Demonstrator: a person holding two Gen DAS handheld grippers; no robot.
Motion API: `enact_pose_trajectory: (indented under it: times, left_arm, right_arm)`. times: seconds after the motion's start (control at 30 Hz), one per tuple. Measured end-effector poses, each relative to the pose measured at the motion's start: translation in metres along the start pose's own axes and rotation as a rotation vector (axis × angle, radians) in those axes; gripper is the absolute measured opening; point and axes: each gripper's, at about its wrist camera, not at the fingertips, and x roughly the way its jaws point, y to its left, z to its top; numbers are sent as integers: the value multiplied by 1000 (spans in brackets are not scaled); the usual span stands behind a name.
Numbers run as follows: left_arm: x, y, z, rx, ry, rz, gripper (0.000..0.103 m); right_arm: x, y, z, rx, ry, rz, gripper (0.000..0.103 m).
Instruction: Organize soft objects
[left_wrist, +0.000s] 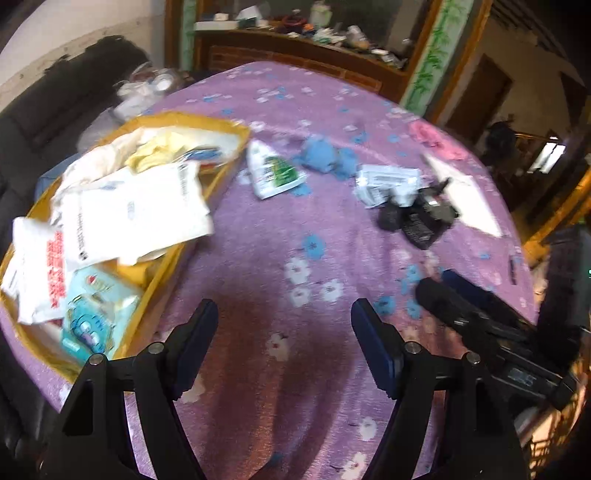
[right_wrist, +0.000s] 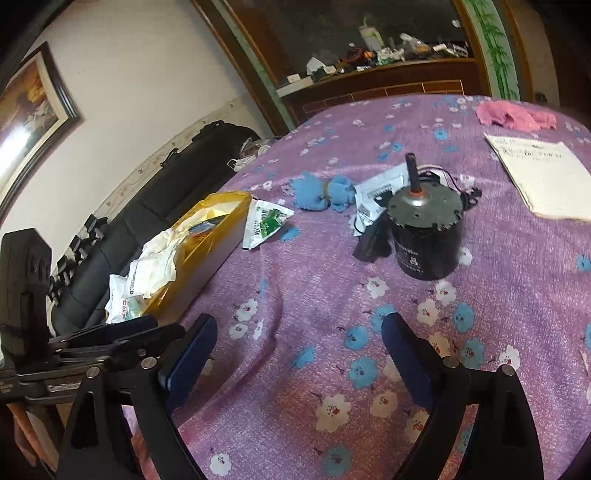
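Note:
A yellow box (left_wrist: 229, 127) at the left of the purple floral tablecloth holds several white packets and tissue packs; it also shows in the right wrist view (right_wrist: 218, 221). A white and green packet (left_wrist: 271, 170) (right_wrist: 264, 221), a blue plush toy (left_wrist: 327, 157) (right_wrist: 323, 190), a white pouch (left_wrist: 388, 182) (right_wrist: 373, 194) and a pink cloth (left_wrist: 436, 140) (right_wrist: 517, 116) lie on the cloth. My left gripper (left_wrist: 284, 336) is open and empty above bare cloth. My right gripper (right_wrist: 299, 347) is open and empty; it shows at the right of the left wrist view (left_wrist: 454, 291).
A black motor (right_wrist: 424, 229) (left_wrist: 424, 218) stands upright mid-table beside a small black part (right_wrist: 371, 240). A paper sheet (right_wrist: 543, 177) (left_wrist: 465, 197) lies at the far right. A dark sofa (right_wrist: 155, 229) runs along the left. A cluttered wooden shelf (left_wrist: 314, 33) is behind.

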Motion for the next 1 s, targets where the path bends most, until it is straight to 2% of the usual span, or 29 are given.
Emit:
enact_pose_trajectory:
  times: [0.13,0.17,0.3,0.4,0.47,0.57,0.63,0.7,0.83,0.87,0.93,1.0]
  left_arm:
    - [-4,1,7,18,-10,-62,74]
    - [-3,3,10,20,-7,-93,74]
    - [-4,14,20,-8,-12,-137,74]
    - [-2,22,24,-17,0,-166,74]
    - [-3,26,24,-15,-6,-158,74]
    - [-3,34,24,-34,3,-212,74]
    - [-5,39,25,-49,-7,-204,74]
    - [-8,42,26,-42,-21,-181,74]
    - [-7,45,29,-46,-15,-199,74]
    - [-6,45,30,-46,-11,-200,74]
    - [-4,44,32,-42,-2,-200,74]
    - [1,41,35,-38,22,-202,74]
  right_arm:
    - [-5,1,7,27,18,-26,93]
    - [-7,4,12,25,13,-23,93]
    - [-8,19,39,-10,18,-19,92]
    - [-6,26,72,-38,7,-60,91]
    - [0,23,103,-39,22,-108,91]
    - [21,12,142,-45,84,-173,90]
    - [46,-5,165,-19,162,-227,89]
    - [73,-25,177,25,265,-247,72]
    - [109,-40,181,67,411,-242,56]
    - [113,-39,181,59,419,-244,45]
    - [118,-32,179,24,419,-229,35]
    - [121,-25,177,-5,418,-223,11]
